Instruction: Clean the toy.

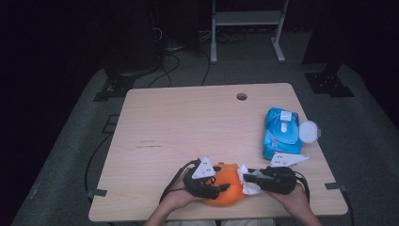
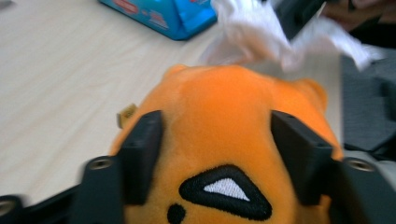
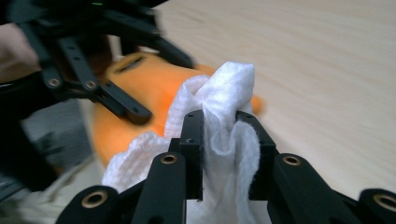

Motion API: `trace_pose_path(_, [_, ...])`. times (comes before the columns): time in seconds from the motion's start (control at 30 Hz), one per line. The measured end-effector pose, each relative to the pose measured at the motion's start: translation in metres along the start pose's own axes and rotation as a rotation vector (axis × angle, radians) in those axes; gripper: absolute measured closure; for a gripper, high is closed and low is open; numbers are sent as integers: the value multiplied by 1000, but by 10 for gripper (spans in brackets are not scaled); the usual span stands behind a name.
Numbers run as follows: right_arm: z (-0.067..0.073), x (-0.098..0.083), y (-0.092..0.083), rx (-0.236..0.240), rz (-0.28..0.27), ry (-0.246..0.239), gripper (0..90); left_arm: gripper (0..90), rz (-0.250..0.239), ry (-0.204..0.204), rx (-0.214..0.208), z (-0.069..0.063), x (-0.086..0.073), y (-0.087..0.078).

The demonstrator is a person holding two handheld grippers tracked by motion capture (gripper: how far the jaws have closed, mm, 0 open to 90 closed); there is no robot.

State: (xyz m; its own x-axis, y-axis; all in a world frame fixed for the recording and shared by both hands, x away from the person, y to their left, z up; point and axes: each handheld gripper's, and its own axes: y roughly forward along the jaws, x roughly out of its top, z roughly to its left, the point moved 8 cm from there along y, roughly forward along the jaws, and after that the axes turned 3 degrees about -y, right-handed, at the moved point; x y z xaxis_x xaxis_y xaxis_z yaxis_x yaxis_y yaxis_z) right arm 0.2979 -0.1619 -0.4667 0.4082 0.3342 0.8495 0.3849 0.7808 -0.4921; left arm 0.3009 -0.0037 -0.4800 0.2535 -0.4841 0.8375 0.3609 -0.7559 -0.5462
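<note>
High view: orange plush toy (image 1: 225, 187) resting at the near edge of the wooden table (image 1: 188, 127), flanked by both hands. Left tongs (image 1: 221, 188) clamped against the toy's left side, grey three-cornered plate on top. Right tongs (image 1: 248, 179) meeting the toy from the right, pinching a crumpled white wipe (image 1: 248, 182) pressed against its flank. Blue pack of wipes (image 1: 281, 133) lying farther back on the right, its round white lid (image 1: 309, 131) flipped open toward the table edge.

Left gripper view: left tongs (image 2: 217, 140) gripping the plush toy (image 2: 224, 126), black jaws sunk into the orange fabric on either side; black-and-white stitched patch near the bottom. White wipe (image 2: 261, 35) blurred just beyond the toy's far end, blue pack (image 2: 173, 14) behind it on the table.

Right gripper view: right tongs (image 3: 224, 140) closed on the bunched white wipe (image 3: 229, 93), folds rising above the jaw tips. Orange toy (image 3: 144, 84) just behind the wipe, touching it, with the left tongs (image 3: 135, 109) bearing on it from the upper left.
</note>
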Motion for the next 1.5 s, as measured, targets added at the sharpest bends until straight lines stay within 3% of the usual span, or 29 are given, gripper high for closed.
trace_pose_path(0.2, [-36, -8, -25, -109, -27, 55, 727, 479, -61, -43, 22, 1, 10, -3])
trace_pose_path(0.3, [-49, -15, -30, -160, 1, 34, 710, 482, -76, -71, 20, 2, 12, -5])
trace_pose_path(0.37, [-52, -18, -30, -168, 16, 28, 703, 482, -80, -76, 18, 3, 12, -6])
trace_pose_path(0.47, [-62, -31, -28, -198, 72, 5, 626, 482, -91, -90, 29, 7, 13, -7])
trace_pose_path(0.67, [-67, -37, -28, -193, 87, 8, 550, 483, -108, -91, 47, 12, 16, -12])
trace_pose_path(1.0, [-65, -24, -36, -158, -13, 47, 519, 483, -129, -98, 69, 25, 25, -14])
trace_pose_path(1.5, [-68, -17, -35, -147, -33, 53, 468, 481, -127, -59, 166, 73, 52, 2])
